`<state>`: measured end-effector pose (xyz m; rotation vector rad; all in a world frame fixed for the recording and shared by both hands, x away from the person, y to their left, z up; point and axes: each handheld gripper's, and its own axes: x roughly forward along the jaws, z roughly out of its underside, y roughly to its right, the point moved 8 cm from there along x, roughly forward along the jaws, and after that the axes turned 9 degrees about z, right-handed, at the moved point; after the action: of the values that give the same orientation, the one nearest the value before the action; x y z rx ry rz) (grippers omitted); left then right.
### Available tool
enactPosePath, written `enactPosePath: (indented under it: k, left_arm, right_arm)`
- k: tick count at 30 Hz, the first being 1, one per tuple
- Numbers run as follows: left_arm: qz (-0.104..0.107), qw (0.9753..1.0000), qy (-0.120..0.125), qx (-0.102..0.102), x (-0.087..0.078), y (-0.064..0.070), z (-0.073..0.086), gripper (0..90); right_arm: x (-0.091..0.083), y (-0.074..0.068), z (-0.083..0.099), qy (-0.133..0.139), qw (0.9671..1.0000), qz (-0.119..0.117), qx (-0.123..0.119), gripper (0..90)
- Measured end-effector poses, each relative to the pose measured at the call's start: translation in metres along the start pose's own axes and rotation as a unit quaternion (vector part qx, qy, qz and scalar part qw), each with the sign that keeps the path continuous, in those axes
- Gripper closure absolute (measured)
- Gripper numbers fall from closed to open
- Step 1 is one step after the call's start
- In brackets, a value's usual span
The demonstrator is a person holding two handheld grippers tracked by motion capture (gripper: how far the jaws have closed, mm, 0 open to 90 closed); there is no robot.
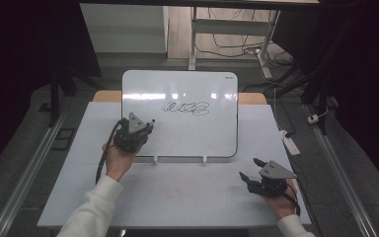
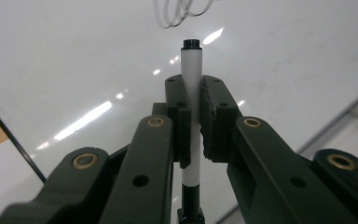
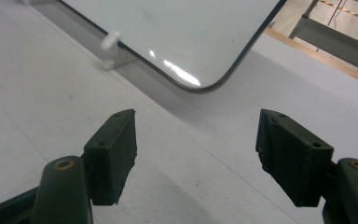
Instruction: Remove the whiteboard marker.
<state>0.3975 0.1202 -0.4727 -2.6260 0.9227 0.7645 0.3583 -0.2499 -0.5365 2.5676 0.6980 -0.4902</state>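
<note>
Holding a marker (image 2: 192, 84) clamped in its jaws, the left gripper (image 1: 137, 129) hovers over the whiteboard (image 1: 179, 116) below the scribble (image 1: 186, 107), probably mid-writing; next, press tip down. Right gripper (image 1: 250, 171) rests open on the tabletop (image 1: 187, 190).

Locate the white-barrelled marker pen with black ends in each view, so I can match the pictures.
High view: white-barrelled marker pen left of centre, in the left gripper over the whiteboard.
Left gripper view: pen upright at centre, clamped between the jaws.
Right gripper view: not in it.
Shared landmark: glossy white whiteboard.
</note>
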Motion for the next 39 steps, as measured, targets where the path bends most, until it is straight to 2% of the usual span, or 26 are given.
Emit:
enactPosePath:
  k: [3, 7, 12, 18, 24, 28, 33, 39]
  left_arm:
    - [0.029, 0.9993, 0.021, -0.005, -0.009, 0.012, 0.000, 81.4]
    - [0.071, 0.9964, 0.044, -0.017, -0.014, 0.029, 0.001, 81.4]
    - [0.113, 0.9920, 0.052, -0.018, -0.011, 0.052, 0.004, 81.4]
    - [0.149, 0.9873, 0.052, -0.013, -0.001, 0.078, 0.005, 81.4]
    - [0.170, 0.9842, 0.049, 0.006, 0.012, 0.105, 0.003, 81.4]
    - [0.181, 0.9822, 0.051, 0.015, 0.017, 0.120, 0.000, 81.4]
    - [0.189, 0.9803, 0.053, 0.023, 0.022, 0.132, -0.003, 81.4]
    - [0.193, 0.9790, 0.058, 0.029, 0.025, 0.142, -0.006, 81.4]
  right_arm:
    - [-0.002, -0.003, -0.004, 0.001, 0.9998, -0.012, 0.016, 30.0]
    - [-0.002, -0.010, -0.009, -0.001, 0.9991, -0.032, 0.028, 30.0]
    - [-0.003, -0.024, -0.018, 0.002, 0.9975, -0.058, 0.041, 30.0]
    - [-0.002, -0.046, -0.028, -0.005, 0.9945, -0.090, 0.053, 30.0]
    - [0.001, -0.070, -0.037, -0.007, 0.9899, -0.127, 0.064, 29.2]
    - [0.005, -0.087, -0.042, -0.008, 0.9887, -0.140, 0.053, 28.6]
    - [0.008, -0.109, -0.051, -0.010, 0.9830, -0.174, 0.059, 30.9]
    - [0.013, -0.128, -0.062, -0.011, 0.9760, -0.204, 0.075, 35.9]
